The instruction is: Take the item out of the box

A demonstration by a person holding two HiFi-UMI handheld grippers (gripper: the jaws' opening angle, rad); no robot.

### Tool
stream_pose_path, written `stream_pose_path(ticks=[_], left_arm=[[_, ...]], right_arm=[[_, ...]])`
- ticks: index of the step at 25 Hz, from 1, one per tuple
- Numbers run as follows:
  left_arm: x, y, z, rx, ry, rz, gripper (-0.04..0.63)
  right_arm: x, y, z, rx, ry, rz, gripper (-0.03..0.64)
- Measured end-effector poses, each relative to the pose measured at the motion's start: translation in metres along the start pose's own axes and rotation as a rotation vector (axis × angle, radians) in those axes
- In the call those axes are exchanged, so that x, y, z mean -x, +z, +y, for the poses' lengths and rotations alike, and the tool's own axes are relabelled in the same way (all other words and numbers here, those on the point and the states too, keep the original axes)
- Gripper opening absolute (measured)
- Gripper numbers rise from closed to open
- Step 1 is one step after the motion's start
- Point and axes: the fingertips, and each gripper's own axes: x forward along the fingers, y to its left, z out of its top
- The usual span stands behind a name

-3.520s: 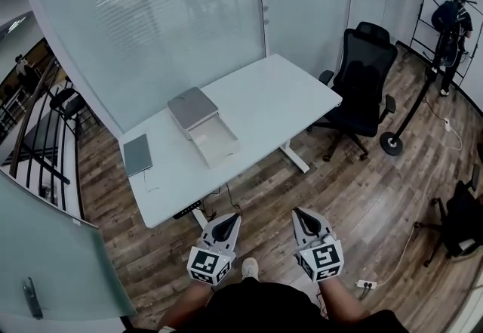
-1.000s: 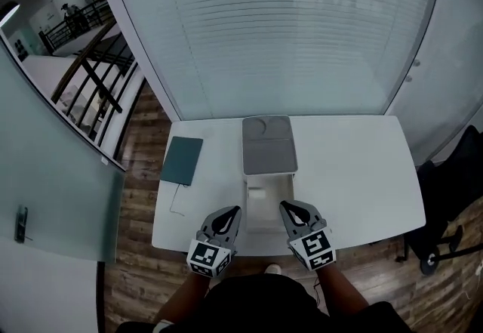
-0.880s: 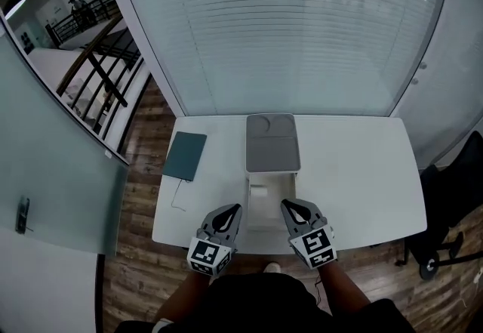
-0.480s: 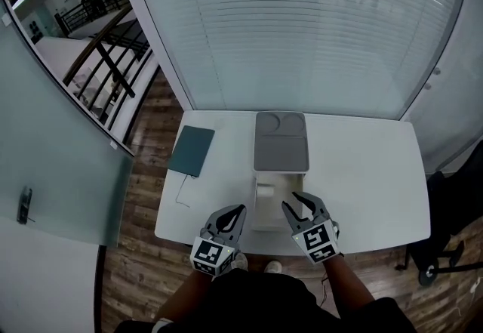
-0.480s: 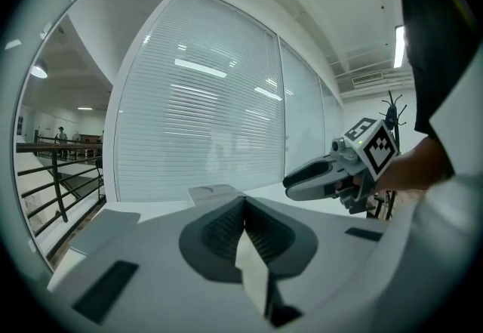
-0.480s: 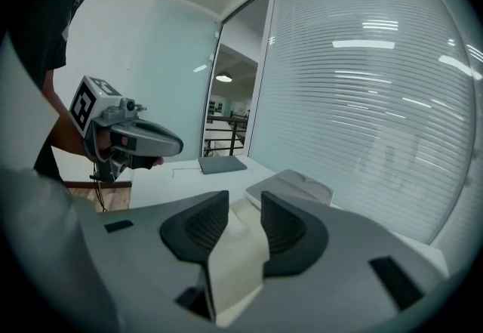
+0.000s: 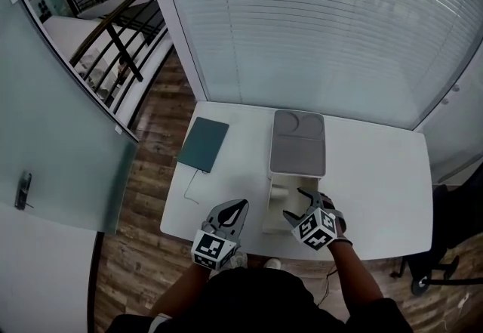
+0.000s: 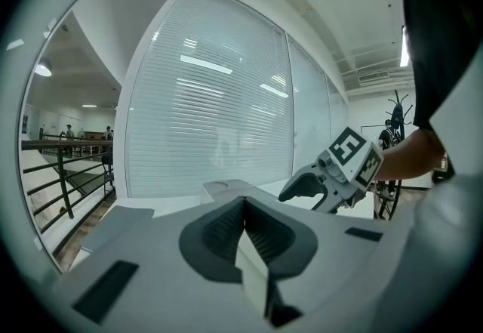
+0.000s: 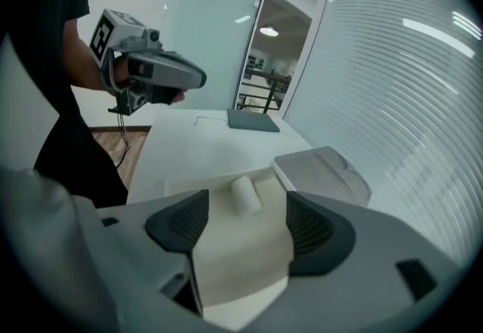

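White tabletop (image 7: pixel 362 173), rectangular box (image 7: pixel 273 208), cylindrical item (image 9: pixel 243 194)

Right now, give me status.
Left gripper shut, empty, held aside. Right gripper jaws just opened, nothing between, over open box. White roll inside, untouched. Nothing blocking.
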Motion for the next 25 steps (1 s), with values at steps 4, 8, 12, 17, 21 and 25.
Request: stream_pose_path(ticks=[4, 8, 12, 17, 21, 25], left_arm=[[0.002, -0.005, 0.009, 0.015, 0.000, 0.009, 0.012], [0.003, -0.008, 0.017, 0.025, 0.000, 0.010, 0.012], [0.001, -0.013, 0.022, 0.036, -0.001, 0.018, 0.012], [-0.001, -0.020, 0.024, 0.042, -0.007, 0.035, 0.012], [-0.001, -0.022, 0.026, 0.045, -0.009, 0.043, 0.012], [-0.001, -0.025, 0.029, 0.050, 0.002, 0.046, 0.012]], right_arm=[[-0.025, -0.011, 0.006, 0.085, 0.061, 0.112, 0.325], [-0.043, -0.013, 0.009, 0.140, 0.084, 0.170, 0.325], [-0.057, -0.014, 0.012, 0.175, 0.113, 0.207, 0.325], [-0.074, -0.020, 0.014, 0.191, 0.133, 0.241, 0.325], [-0.084, -0.018, 0.010, 0.222, 0.134, 0.263, 0.325], [-0.089, -0.017, 0.011, 0.242, 0.159, 0.276, 0.318]])
